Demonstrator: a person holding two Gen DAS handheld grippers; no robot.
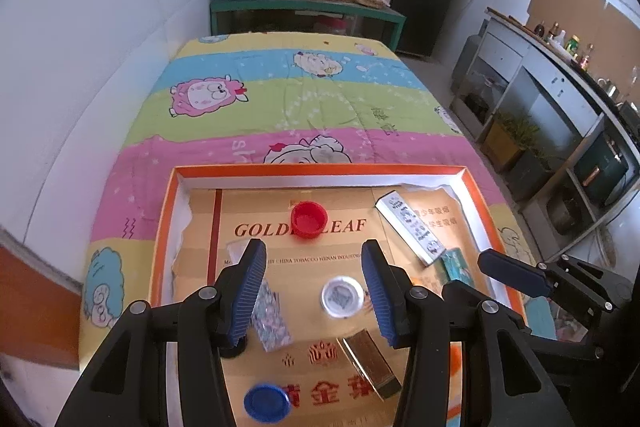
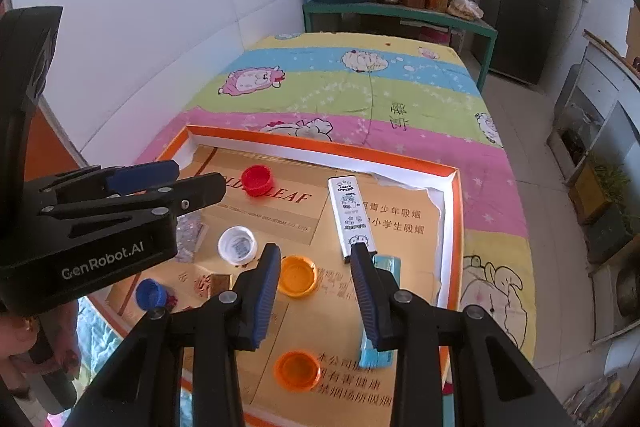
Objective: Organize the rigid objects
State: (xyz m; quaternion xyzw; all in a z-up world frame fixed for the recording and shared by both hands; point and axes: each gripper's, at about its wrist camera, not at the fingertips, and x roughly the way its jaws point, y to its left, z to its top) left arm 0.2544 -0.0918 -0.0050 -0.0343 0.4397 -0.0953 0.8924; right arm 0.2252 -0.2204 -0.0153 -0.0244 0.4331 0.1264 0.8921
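Orange walls run round the big shallow cardboard tray (image 1: 176, 211), which sits on a striped cartoon quilt (image 1: 280, 95) so all the little hard things stay in one place and cannot roll off. Its floor is gold card with red letters. Both tools hang above the tray, likely so the person can pick what to sort next. The left gripper (image 1: 314, 291) has its jaws spread wide with nothing between them, and below the gap lies a small round white plastic cap (image 1: 343, 297), flat on the card with its open side up. A round red plastic cap (image 1: 309, 219) sits farther back on the letters, and a round blue plastic cap (image 1: 267, 402) sits near the front edge. A flat gold box (image 1: 370, 363) lies tilted just beside the white cap, and a clear shiny packet (image 1: 270, 315) lies partly under the left finger. The right gripper (image 2: 316, 293) also has its jaws spread and holds nothing. An orange see-through plastic cap (image 2: 298, 275) shows between its fingers, and a second orange plastic cap (image 2: 297, 371) lies closer to the front. A long white box with cartoon pictures (image 2: 351, 217) points away from the right finger, and a light blue packet (image 2: 376, 357) lies partly hidden under that finger
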